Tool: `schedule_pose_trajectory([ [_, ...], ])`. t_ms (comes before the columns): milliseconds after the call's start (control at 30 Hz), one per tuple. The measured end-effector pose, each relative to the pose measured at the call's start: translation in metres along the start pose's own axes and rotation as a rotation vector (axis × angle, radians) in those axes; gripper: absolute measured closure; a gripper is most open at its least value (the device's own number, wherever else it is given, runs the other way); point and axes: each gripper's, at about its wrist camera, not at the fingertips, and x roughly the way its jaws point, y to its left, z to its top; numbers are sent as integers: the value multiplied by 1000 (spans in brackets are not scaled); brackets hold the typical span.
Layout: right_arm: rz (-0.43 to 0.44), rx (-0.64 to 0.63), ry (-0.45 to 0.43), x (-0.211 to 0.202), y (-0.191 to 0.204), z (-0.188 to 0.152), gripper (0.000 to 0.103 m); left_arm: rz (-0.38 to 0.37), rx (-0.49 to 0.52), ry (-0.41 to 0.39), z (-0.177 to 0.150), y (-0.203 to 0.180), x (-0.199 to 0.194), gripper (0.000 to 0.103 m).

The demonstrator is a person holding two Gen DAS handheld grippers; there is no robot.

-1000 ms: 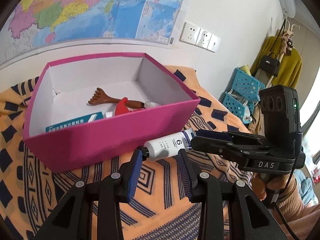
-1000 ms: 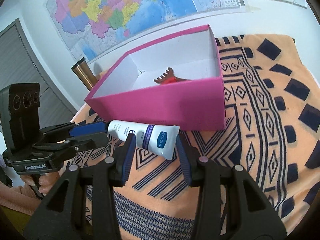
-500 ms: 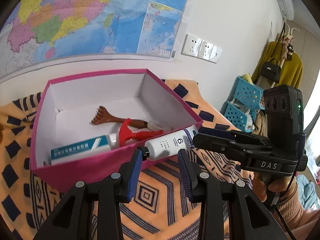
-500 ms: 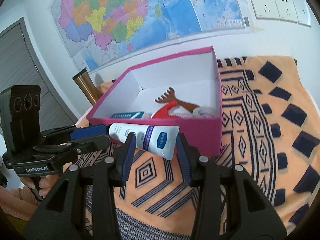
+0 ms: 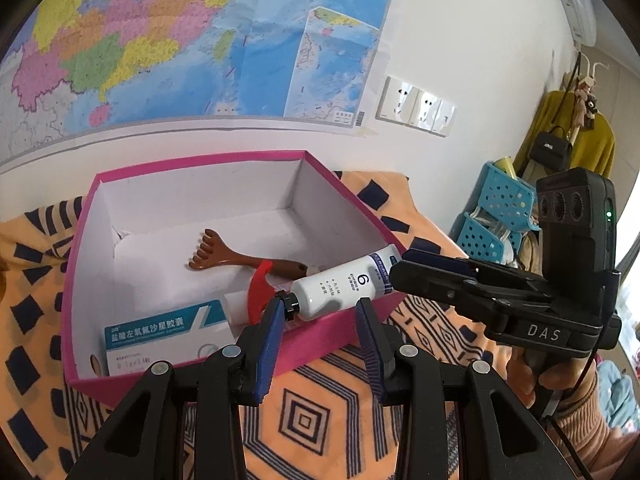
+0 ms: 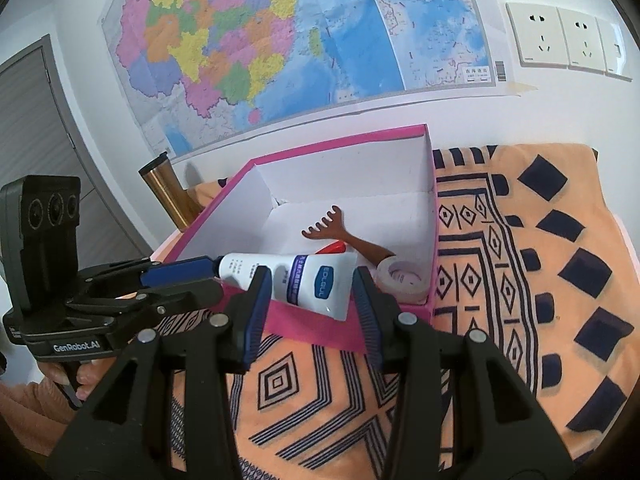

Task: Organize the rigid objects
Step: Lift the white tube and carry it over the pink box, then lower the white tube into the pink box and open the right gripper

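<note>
A big wall map (image 5: 168,40) hangs over a table draped in an orange cloth with dark geometric patterns (image 6: 520,280). On the cloth sits an open pink box (image 5: 320,336) with white inner walls. Both grippers hold one white tube of cream (image 5: 344,286) between them, level and up in the air above the box's near wall. The left gripper (image 5: 320,320) is closed on the tube's black-capped end; its blue pads meet the cap and the shoulder of the tube. The right gripper (image 6: 308,292) is clamped on the flat crimped end, where a blue label shows. A hand in a pinkish sleeve (image 5: 560,384) grips the handle of the right gripper.

Inside the box lies a white and teal medicine carton (image 5: 160,332) against the near wall, with a red plastic piece (image 5: 258,288) beside it. A brown wooden back scratcher (image 5: 224,254) lies across the box floor, claw end toward the far wall. A roll of clear tape (image 6: 402,276) rests in the near right corner. A gold-coloured flask (image 6: 168,188) stands behind the box, to its left. Blue perforated baskets (image 5: 500,216) are stacked off to the right.
</note>
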Motion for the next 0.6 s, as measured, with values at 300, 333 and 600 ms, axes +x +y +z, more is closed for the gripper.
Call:
schedule_pose_trajectory([
  [300,-5,3,5,7,-7,4,58,3,-19,17,7,5,12,67],
  [333,-5,4,8,9,-8,4,58,4,-18,18,7,5,13,67],
  [600,-12,11,34,20,-13,3,58,24,-29,37,11,10,24,67],
])
